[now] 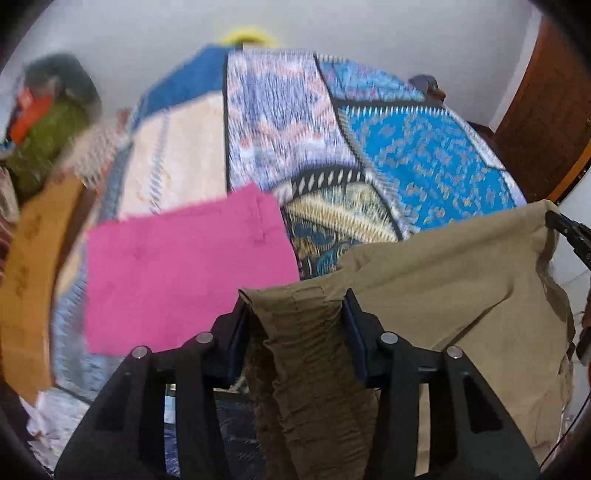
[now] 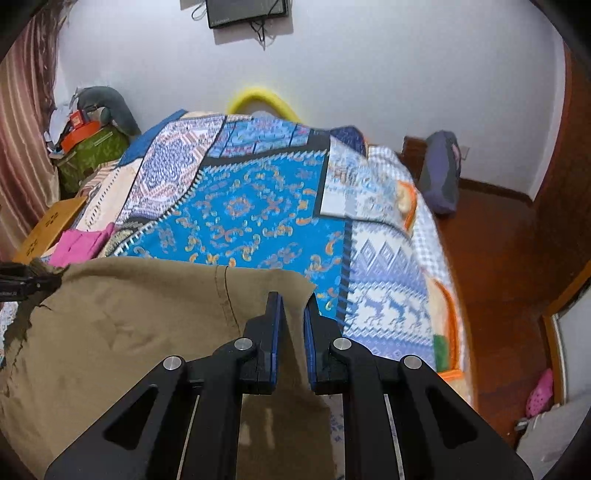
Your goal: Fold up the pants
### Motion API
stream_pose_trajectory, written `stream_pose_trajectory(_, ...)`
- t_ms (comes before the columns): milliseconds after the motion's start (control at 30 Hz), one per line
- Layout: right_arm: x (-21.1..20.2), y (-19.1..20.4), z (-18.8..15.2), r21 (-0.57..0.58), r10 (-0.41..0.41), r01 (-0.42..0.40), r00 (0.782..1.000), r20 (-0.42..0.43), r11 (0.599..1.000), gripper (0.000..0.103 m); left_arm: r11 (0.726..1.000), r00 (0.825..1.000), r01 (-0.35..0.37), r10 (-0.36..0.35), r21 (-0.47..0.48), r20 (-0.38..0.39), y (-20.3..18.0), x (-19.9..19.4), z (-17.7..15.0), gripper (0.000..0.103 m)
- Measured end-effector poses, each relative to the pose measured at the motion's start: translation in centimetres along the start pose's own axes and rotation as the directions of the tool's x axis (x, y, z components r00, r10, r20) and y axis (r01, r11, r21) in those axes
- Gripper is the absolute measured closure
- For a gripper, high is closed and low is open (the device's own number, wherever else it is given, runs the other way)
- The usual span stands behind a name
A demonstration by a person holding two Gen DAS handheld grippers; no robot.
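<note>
Nearest the left wrist camera, the left hand-held gripper (image 1: 295, 314) has a bunched, gathered band of the olive-khaki cotton pants (image 1: 443, 280) between its fingers; the ruched cloth fills the gap and touches both pads, so it reads as clamped on that fold, though loosely. In the right wrist view the right hand-held gripper (image 2: 293, 325) has its pads nearly together, pinching a thin edge of the same pants (image 2: 122, 332).

The pants hang stretched between the two grippers over the near edge of the bed, one corner at each. My judgement is that the cloth is light, soft and limp: it sags and creases under its own weight, will not keep a shape, and drapes wherever it is unsupported. The gathered band looks thicker and less likely to slip than the single-layer edge, so the waistband and the seams or hems are the better places to hold. The thin pinch on the right could slide out if tugged.

Beyond them a folded bright pink cloth (image 1: 184, 273) lies flat on the blue patchwork patterned bedspread (image 2: 251, 206). To the left stands a tan cardboard box (image 2: 51, 221) with small dark marks, too blurred to read. On the far white wall hangs a dark flat screen (image 2: 247, 13). No brand or writing is legible anywhere.
</note>
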State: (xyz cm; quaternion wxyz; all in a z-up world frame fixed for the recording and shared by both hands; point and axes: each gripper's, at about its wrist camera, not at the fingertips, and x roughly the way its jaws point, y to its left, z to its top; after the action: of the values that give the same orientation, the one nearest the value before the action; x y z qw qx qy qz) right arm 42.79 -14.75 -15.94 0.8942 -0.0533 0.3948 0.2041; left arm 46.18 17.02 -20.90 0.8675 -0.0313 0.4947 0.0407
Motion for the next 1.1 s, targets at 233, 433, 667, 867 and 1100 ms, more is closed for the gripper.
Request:
stream_pose_trajectory(233, -5.8, 0.7, 1.1, 0.021, -0.006, 0.004, 0.997, 0.078, 1.0, 0.093, 0.999, 0.995, -0.025, 0.022, 0.026, 0.092, -0.8, -6.5, -0.2, 0.059)
stream_pose_trajectory(433, -12.0, 0.9, 0.0, 0.039, 0.041, -0.046, 0.992, 0.12, 0.998, 0.093, 0.999, 0.985, 0.044, -0.047, 0.023, 0.166, -1.0, -12.5, -2.6, 0.06)
stream_pose_trajectory(667, -17.8, 1.7, -2.0, 0.036, 0.056, -0.062, 0.985, 0.161, 0.997, 0.093, 0.997, 0.973, 0.053, -0.065, 0.057, 0.221, -2.3, -17.5, -6.3, 0.06)
stream_pose_trajectory(867, -20.8, 2.9, -4.1, 0.011, 0.05, -0.053, 0.983, 0.174, 0.999, 0.093, 0.995, 0.967, 0.071, -0.085, 0.063, 0.241, -2.5, -20.0, -9.4, 0.06)
stream_pose_trajectory(1100, -22.1, 4.4, -6.9, -0.054, 0.056, -0.048, 0.988, 0.147, 0.997, 0.093, 0.993, 0.966, 0.079, -0.099, 0.09, 0.238, -3.0, -21.0, -13.5, 0.06)
